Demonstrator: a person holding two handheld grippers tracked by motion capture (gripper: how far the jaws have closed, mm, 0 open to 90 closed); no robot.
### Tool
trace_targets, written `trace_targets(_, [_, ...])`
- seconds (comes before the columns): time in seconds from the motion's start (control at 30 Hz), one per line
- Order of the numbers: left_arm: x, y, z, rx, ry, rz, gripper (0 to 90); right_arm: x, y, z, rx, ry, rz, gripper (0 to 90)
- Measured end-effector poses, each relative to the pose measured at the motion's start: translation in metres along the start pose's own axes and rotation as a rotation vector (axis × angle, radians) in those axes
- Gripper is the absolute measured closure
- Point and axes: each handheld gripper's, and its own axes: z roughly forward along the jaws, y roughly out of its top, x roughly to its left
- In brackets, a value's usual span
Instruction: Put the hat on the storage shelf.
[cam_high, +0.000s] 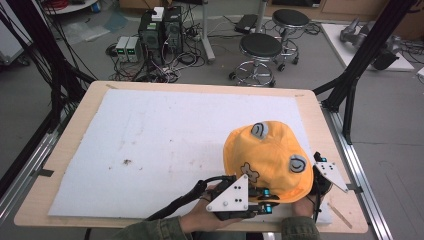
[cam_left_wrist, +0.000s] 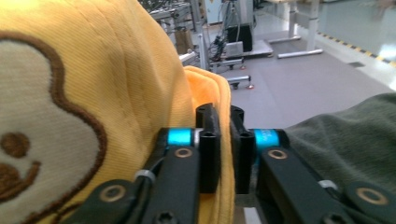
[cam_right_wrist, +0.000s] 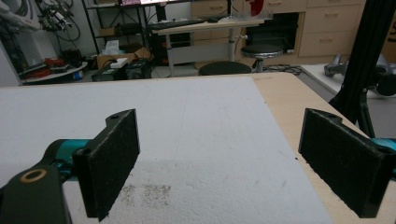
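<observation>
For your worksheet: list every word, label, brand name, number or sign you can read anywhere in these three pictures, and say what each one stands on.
There are none that can be read.
The yellow hat carries only pictures: an embroidered cartoon face and a bone shape, no letters.
The computer towers on the floor are too small and blurred to show any label.
The boxes on the shelf are too blurred to read.

Light wooden tabletop (cam_high: 75, 130) with rounded corners, nearly covered by a white foam sheet (cam_high: 165, 145). Bare wood showing as a narrow border all round the sheet, wider at the right edge. Small dark speck (cam_high: 127, 161) and faint brownish smudges on the sheet left of centre. Orange hat (cam_high: 267, 157) with grey ears and a bear patch lying on the sheet at the near right corner. Greyish scuffed patch (cam_right_wrist: 147, 193) on the foam, seen in the right gripper view
</observation>
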Motion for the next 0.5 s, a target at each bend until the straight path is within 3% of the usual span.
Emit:
trace_targets(0.1, [-0.001,0.002,0.0,0.004,0.0,0.005,77.3,0.0,0.0,0.0,0.001,0.001,0.001,11.4])
trace_targets(0.27, [0.003,0.007,-0.004,-0.01,-0.034,-0.057,66.9,0.0,0.0,0.0,0.001,-0.004,0.0,11.4])
trace_targets(0.33, [0.005,0.008,-0.007,-0.024,-0.046,-0.06,61.5,0.0,0.0,0.0,-0.002,-0.004,0.004,11.4])
trace_targets(0.5, [0.006,0.013,-0.019,-0.054,-0.027,-0.065,50.8,0.0,0.0,0.0,-0.002,-0.004,0.004,11.4])
